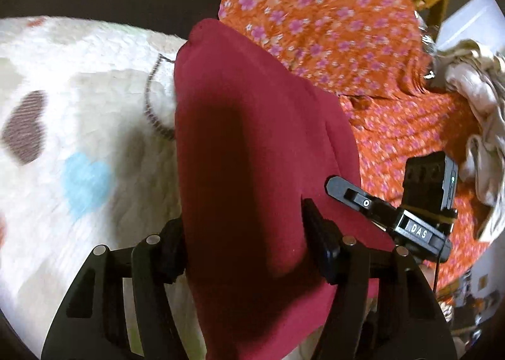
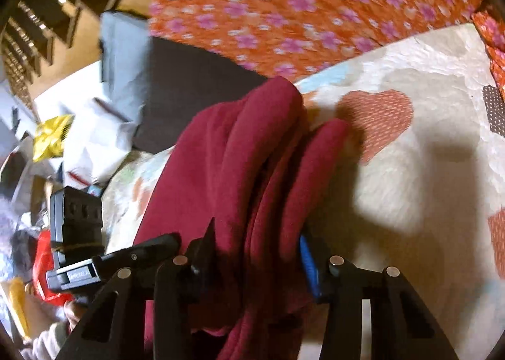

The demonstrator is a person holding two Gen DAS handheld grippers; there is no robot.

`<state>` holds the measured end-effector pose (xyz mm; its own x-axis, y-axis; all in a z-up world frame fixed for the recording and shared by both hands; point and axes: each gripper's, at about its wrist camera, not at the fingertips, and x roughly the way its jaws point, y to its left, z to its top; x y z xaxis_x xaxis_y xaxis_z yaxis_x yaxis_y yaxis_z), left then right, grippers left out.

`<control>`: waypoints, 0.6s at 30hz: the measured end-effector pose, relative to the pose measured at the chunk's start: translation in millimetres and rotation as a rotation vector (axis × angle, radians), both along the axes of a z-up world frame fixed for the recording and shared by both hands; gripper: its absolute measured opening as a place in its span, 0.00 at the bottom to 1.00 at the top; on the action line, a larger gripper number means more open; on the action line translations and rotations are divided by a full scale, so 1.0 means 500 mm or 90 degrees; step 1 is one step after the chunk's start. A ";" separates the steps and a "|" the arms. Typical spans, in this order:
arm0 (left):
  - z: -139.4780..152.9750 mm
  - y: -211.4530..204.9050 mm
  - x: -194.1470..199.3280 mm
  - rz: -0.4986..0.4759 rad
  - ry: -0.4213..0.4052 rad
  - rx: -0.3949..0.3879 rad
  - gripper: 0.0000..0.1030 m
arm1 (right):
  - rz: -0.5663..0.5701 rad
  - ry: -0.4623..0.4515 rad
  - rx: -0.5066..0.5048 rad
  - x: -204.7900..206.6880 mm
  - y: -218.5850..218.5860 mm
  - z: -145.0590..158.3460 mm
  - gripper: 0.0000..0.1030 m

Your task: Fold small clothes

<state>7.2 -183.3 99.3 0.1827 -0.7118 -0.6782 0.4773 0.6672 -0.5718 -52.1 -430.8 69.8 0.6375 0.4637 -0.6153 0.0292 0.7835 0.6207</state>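
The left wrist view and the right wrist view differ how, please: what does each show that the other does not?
Only the left wrist view shows a pale crumpled garment at the right edge and a blue heart on the quilt. Only the right wrist view shows a yellow packet, dark shelving and a large red heart. Both share the maroon garment clamped in each gripper, left and right, the heart-print quilt and the orange floral cloth.

One legible label: "DAS"

In the left wrist view, white capitals "DAS" stand on a small plate on the black body of the right claw (image 1: 329, 188), at its near end. The matching plate on the left claw (image 2: 170, 241) in the right wrist view is too blurred to read.
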 end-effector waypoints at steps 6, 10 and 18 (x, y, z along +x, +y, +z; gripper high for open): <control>0.009 0.128 -0.148 0.033 0.020 0.045 0.62 | 0.070 -0.009 0.023 -0.109 0.110 0.020 0.42; -0.057 0.159 -0.182 0.060 0.053 0.086 0.62 | 0.082 0.036 -0.004 -0.148 0.169 -0.029 0.44; 0.006 0.178 -0.213 0.137 -0.073 0.150 0.63 | 0.050 0.007 -0.150 -0.205 0.208 0.054 0.49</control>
<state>-99.2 -94.5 102.2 0.3965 -0.4754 -0.7853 0.3639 0.8668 -0.3409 -154.6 -327.0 96.8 0.5979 0.3552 -0.7185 -0.0327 0.9065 0.4209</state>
